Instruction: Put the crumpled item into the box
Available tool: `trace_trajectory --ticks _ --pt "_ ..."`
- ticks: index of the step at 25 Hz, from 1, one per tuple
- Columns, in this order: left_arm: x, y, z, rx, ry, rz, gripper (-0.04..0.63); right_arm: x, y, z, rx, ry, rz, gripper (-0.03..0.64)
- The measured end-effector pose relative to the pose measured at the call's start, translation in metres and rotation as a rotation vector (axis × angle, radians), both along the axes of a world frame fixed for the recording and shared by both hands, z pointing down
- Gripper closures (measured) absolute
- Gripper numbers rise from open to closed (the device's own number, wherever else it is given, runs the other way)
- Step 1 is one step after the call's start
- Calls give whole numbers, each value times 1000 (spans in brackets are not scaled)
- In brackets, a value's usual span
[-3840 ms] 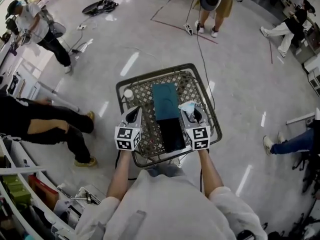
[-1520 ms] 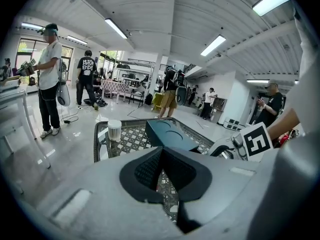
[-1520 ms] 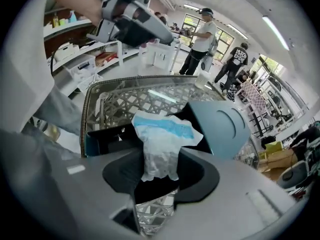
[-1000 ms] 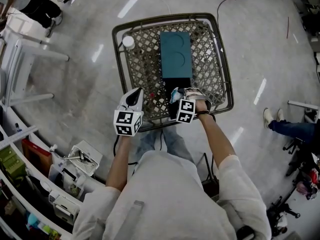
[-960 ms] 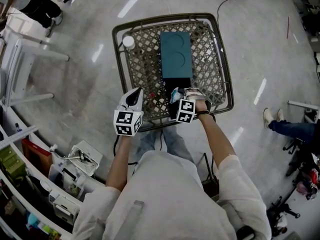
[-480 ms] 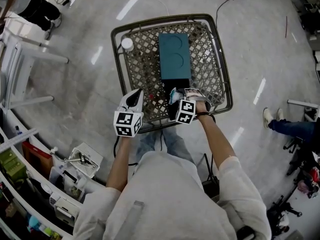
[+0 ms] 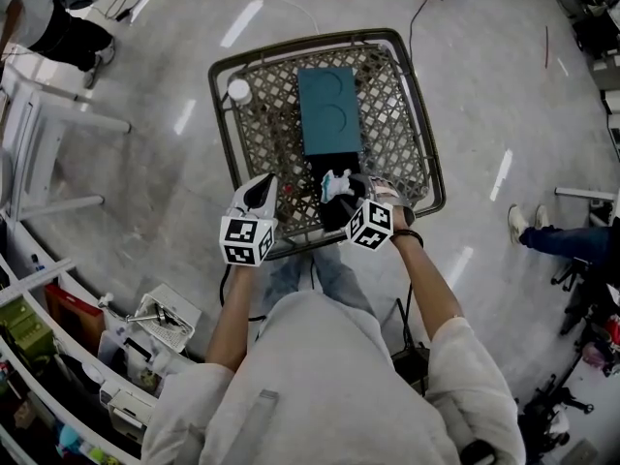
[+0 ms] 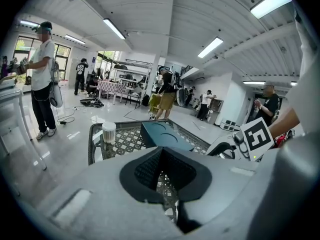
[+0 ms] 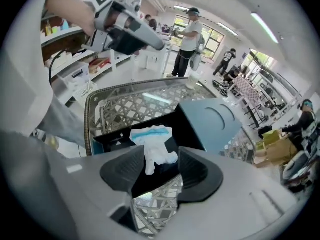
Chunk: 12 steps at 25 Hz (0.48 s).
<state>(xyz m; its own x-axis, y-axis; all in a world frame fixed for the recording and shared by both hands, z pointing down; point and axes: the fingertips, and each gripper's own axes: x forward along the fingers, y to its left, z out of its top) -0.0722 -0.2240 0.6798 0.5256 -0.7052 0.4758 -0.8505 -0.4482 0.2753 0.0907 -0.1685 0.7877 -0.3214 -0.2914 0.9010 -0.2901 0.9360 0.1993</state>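
I'm looking down on the square metal lattice table (image 7: 276,134), and the teal box with the black inside (image 7: 327,109) lies along its middle, the flat teal lid thrown open on the far side. My right hand-held gripper (image 9: 159,160) reaches over the near end of the box; its jaws stand wide and are closing, not pressing on anything. The crumpled white item with a pale blue streak (image 9: 152,139) sits loose in the gap between them, against the box's black inside. I cannot tell whether it rests on the box's bottom. My left hand-held gripper (image 8: 161,159) hangs just left of the box's near end, over bare lattice, clenched with nothing between its pads. A small white lidded cup (image 7: 237,90) stands left of the box's lid, apart from it.
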Motion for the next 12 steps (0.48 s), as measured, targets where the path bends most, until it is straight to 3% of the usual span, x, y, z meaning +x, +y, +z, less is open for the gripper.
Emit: trace_trajectory --ticks 3,8,12 --pt "4 0 -3 5 -2 6 592 7 -4 -15 -7 -111 165 439" --pt "9 2 -8 13 -3 15 592 23 -20 -39 -48 -343 529 527" --pt "11 1 -12 18 -9 21 592 41 -34 -48 -37 -456 732 579"
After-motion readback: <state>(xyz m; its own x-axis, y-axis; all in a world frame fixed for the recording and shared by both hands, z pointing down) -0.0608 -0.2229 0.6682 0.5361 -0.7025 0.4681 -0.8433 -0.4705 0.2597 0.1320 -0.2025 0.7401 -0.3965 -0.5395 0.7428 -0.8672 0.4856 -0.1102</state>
